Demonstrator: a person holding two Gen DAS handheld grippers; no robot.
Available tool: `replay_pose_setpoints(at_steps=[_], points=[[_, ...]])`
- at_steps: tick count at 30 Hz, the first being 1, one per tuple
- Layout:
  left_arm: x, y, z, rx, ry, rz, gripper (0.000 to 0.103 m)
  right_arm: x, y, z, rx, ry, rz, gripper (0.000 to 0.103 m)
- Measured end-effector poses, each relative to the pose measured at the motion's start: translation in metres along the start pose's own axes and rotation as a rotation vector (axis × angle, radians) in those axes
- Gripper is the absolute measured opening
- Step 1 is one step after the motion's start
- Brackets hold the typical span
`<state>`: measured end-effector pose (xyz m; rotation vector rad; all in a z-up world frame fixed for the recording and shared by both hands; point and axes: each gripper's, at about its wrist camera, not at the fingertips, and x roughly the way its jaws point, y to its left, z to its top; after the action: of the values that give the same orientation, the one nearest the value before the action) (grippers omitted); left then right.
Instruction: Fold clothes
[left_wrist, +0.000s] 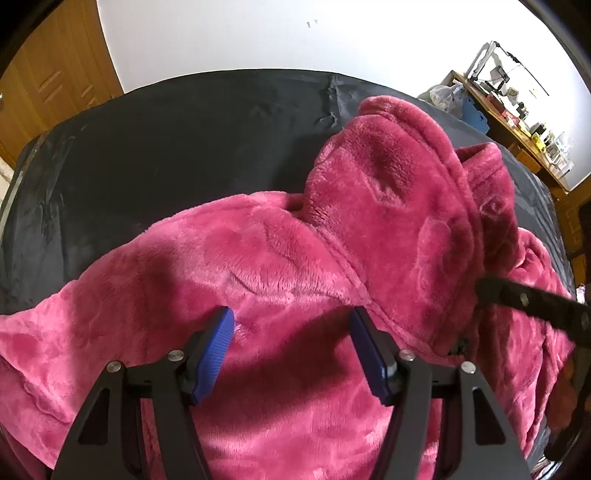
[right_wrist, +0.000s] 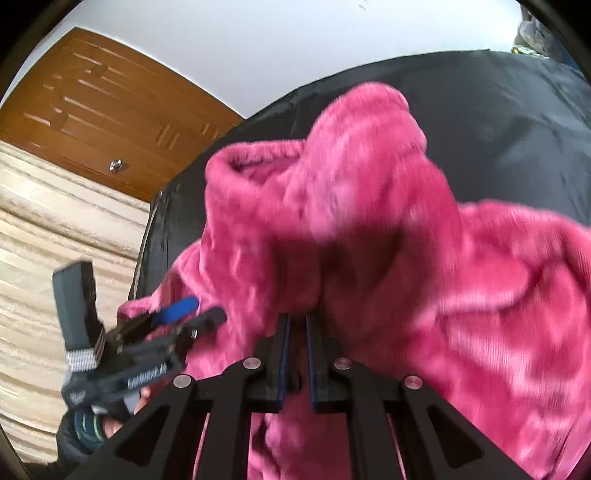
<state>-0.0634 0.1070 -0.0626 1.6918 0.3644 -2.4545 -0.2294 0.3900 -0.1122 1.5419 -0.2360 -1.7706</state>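
On the bed: we see a pink fleece robe (left_wrist: 280, 266) spread across a dark sheet (left_wrist: 166, 147), its lower body lying flat near us and one part raised in a hump toward the far side.
Left tongs (left_wrist: 291, 354): ours stand open over the flat fleece, blue pads (left_wrist: 216, 354) apart, nothing pinched between them.
Right tongs (right_wrist: 297, 354): closed on a bunch of the robe, holding it up off the sheet; the lifted part sags in heavy folds around the grip.
Lifted part: probably a sleeve or the collar end, though blur in the right wrist view keeps us from saying which.
Handling: we judge the fleece thick, soft and limp, fairly weighty for cloth, not slippery; it will drape and drag, not hold a crease.
Where to grip: we would take a seamed edge (left_wrist: 343, 258) or hem, where the doubled cloth gives the pads something firm, and not the plush middle.
Risk: a single-point hold lets the bulk slump and twist.
Room: wooden door (right_wrist: 110, 110) and cluttered desk (left_wrist: 517, 122) stand well apart from the robe.
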Motion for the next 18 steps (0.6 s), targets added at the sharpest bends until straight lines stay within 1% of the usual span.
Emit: replay_pose_setpoints(at_steps=[1,4,5,6,7,8,11,13,18], points=[[-0.001,0.001,0.000,-0.005,0.000,-0.003,0.069,0.003,-0.001,0.002,0.004,0.007,0.003,0.017],[-0.002,0.006,-0.001,-0.014,0.001,-0.010,0.069,0.009,-0.005,0.008,0.012,0.022,0.014,0.025],[-0.002,0.007,-0.001,-0.015,0.001,-0.011,0.069,0.010,-0.005,0.009,0.013,0.021,0.020,0.029],[-0.002,0.008,-0.001,-0.016,0.001,-0.013,0.069,0.009,-0.006,0.009,0.016,0.018,0.033,0.037],[-0.002,0.008,0.000,-0.017,0.001,-0.014,0.069,0.008,-0.007,0.010,0.020,0.015,0.048,0.049],[-0.001,0.006,0.000,-0.020,0.001,-0.016,0.069,0.006,-0.008,0.008,0.023,0.010,0.059,0.052],[0.002,0.000,0.000,-0.027,0.002,-0.021,0.069,0.011,-0.008,0.011,0.033,0.006,0.068,0.053],[0.009,-0.015,0.006,-0.028,0.004,-0.022,0.069,0.021,-0.004,0.011,0.034,0.008,0.081,0.053],[0.010,-0.018,0.008,-0.024,0.004,-0.021,0.069,0.035,0.004,0.016,0.028,0.020,0.126,0.052]])
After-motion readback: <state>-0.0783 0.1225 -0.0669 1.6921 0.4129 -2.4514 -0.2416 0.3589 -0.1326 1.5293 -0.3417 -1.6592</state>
